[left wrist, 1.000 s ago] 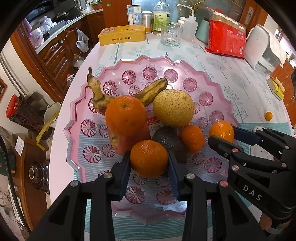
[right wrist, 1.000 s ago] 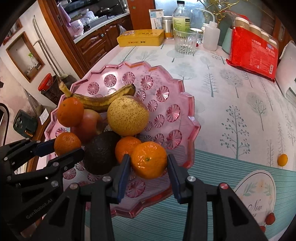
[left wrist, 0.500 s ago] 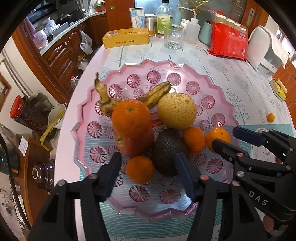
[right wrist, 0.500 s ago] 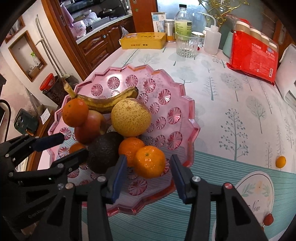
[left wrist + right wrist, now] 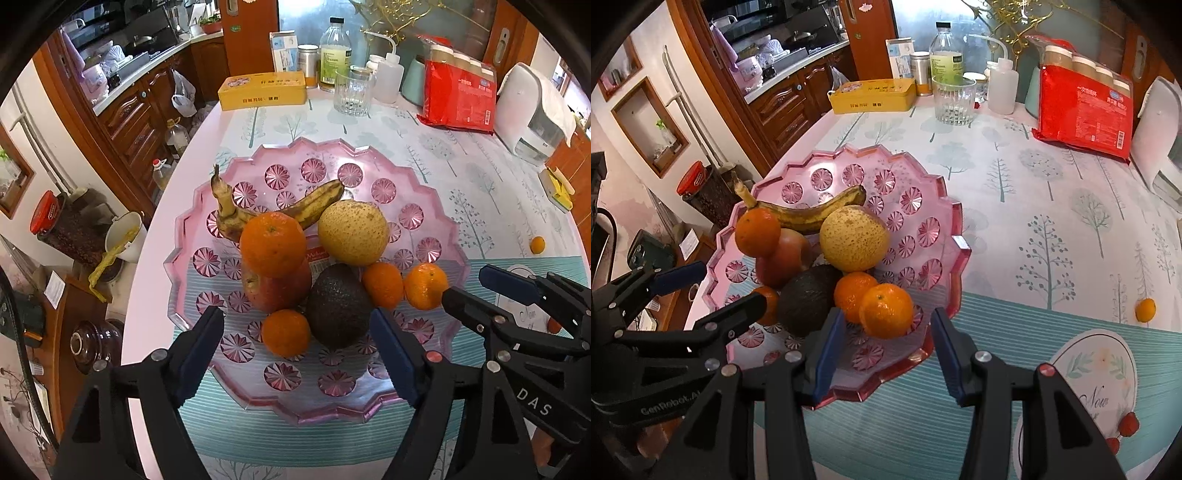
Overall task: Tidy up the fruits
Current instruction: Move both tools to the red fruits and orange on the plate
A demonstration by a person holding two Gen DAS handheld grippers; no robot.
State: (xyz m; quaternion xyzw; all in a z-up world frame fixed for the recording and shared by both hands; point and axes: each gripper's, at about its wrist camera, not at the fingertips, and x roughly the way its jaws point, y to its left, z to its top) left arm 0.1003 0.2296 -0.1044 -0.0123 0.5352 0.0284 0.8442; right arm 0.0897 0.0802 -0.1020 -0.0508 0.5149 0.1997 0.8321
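Left gripper jaws just opening, wide, pads clear of small mandarin resting on pink tray. Right gripper jaws parted, not touching front mandarin near tray edge. Behind — avocado, apple, pear, banana. Stray mandarin alone on tablecloth.

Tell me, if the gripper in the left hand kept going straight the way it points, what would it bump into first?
Probably the small mandarin lying on the pink tray, with the dark avocado right beside it. The left gripper is open, and both sit between its fingers; depth is hard to judge.
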